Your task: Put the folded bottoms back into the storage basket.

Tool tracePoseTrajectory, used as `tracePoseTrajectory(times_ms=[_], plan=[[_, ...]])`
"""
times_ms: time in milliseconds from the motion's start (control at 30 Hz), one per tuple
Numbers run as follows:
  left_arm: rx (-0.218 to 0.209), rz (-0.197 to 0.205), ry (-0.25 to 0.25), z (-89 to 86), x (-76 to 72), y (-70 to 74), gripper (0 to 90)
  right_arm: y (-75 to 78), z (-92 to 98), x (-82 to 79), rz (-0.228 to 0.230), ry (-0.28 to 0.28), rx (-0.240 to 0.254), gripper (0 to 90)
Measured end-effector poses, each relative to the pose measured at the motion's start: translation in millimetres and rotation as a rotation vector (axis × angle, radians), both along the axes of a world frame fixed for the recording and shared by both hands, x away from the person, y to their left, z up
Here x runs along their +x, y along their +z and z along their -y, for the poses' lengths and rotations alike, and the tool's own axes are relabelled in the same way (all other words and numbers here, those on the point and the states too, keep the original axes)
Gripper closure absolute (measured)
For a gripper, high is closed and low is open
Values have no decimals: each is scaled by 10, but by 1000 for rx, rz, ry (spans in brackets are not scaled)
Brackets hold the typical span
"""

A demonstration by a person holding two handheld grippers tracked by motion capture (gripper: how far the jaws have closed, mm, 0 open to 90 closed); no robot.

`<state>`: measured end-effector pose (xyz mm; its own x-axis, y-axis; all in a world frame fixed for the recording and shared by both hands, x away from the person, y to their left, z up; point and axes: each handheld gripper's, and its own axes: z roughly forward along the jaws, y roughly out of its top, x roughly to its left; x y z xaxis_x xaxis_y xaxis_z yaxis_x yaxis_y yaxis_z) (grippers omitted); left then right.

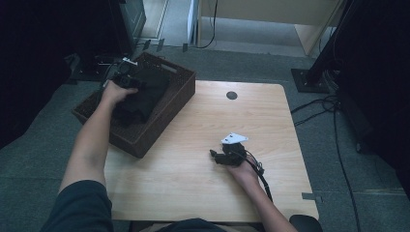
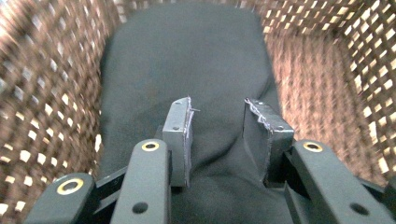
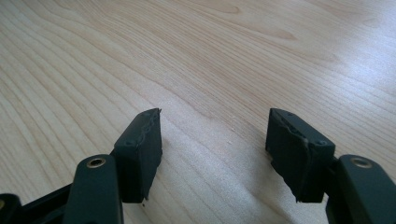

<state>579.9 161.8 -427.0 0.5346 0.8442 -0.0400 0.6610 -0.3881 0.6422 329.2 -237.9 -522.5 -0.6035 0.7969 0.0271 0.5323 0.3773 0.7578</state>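
**Left hand reaches into the basket for the dark cloth**

The left hand-held gripper point(image 2: 217, 135) is down inside the wicker basket point(image 1: 176, 99), its jaws standing a moderate way apart with a ridge of the black cloth point(image 2: 187, 60) rising between them. From the left gripper view the pads sit right at the fabric, but I cannot tell whether they are pinching it yet or just bracketing the fold. My guess is that the gripper is angled down like this to gather a bunch of cloth thick enough to lift.

The cloth itself lies folded in the basket, covering most of its floor, with woven wall showing on both sides. I see nothing else in there. The basket sits on the far left corner of the tabletop point(image 1: 193, 183), partly overhanging the edge, within easy reach of the left arm.

The right hand-held gripper point(image 1: 227, 153) rests low over the bare wood on the right side, well apart from the basket. Its jaws are parted with nothing between them, and it looks parked, perhaps waiting to take a corner of the cloth once it comes out.
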Motion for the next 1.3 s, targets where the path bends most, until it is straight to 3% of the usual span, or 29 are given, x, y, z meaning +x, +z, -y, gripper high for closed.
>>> tracePoseTrajectory(times_ms=[200,233,500,767,1133,1300], plan=[[-5,9,-9,-3,-16,-206,591,0,-1,0,1,1,0,362],[-12,-3,-10,-10,-15,-250,584,0,-2,0,1,1,-1,362],[-36,7,-13,-34,-44,-290,572,-1,-4,0,4,1,-1,362],[-8,-13,-27,25,-92,-184,545,-1,-5,1,3,1,-1,362],[-16,-25,-54,97,-268,8,545,-1,-6,2,3,3,-1,362],[-32,2,-83,199,-382,135,551,-1,-7,1,3,2,-1,362]])
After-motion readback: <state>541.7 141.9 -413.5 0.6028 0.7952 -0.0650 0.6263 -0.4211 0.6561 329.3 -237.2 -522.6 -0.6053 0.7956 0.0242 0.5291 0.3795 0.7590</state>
